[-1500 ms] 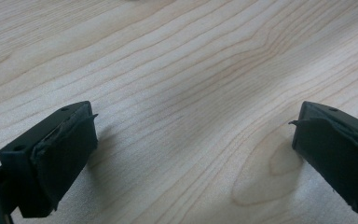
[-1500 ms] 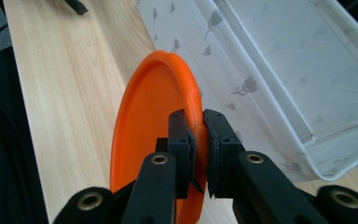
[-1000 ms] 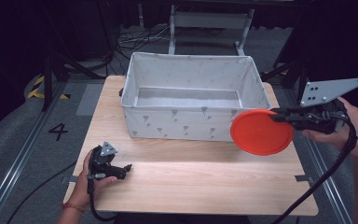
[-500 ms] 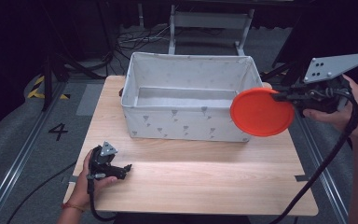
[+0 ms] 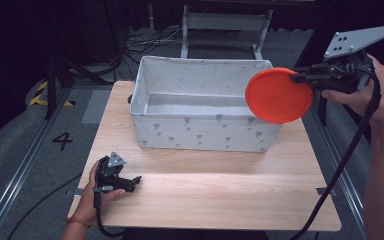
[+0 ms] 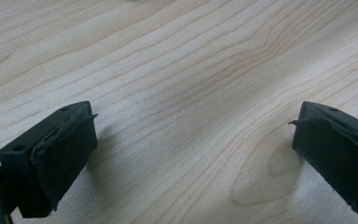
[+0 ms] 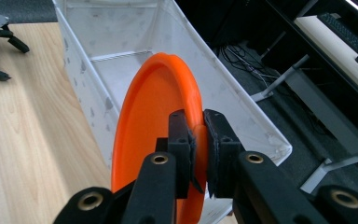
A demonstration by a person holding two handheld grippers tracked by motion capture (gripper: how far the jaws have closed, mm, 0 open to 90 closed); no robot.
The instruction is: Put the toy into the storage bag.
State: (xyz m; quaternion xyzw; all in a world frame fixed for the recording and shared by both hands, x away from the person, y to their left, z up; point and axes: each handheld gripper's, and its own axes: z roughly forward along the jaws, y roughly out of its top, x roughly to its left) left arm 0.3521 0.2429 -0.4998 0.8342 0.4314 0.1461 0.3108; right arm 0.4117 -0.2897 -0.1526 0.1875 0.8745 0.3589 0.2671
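An orange plate (image 5: 278, 95) hangs in the air over the right end of the white fabric bin (image 5: 145, 80), held on edge by its rim. My right gripper (image 5: 300, 78) is shut on that rim; in the right gripper view the black jaws pinch the plate (image 7: 156, 135) just above the bin (image 7: 84, 84). My left gripper (image 5: 136, 182) rests on the wooden table (image 5: 220, 195) near its front left corner, jaws wide apart. In the left gripper view its fingertips (image 6: 65, 144) frame bare wood with nothing between them.
The bin stands at the back middle of the table and looks empty inside. Metal rails (image 5: 20, 170) run along the floor on the left, with a painted "4" (image 5: 62, 141). A metal stand (image 5: 225, 25) and cables lie behind the table.
My right gripper has lifted the orange plate up and toward the bin's right end. The left gripper has stayed where it was.
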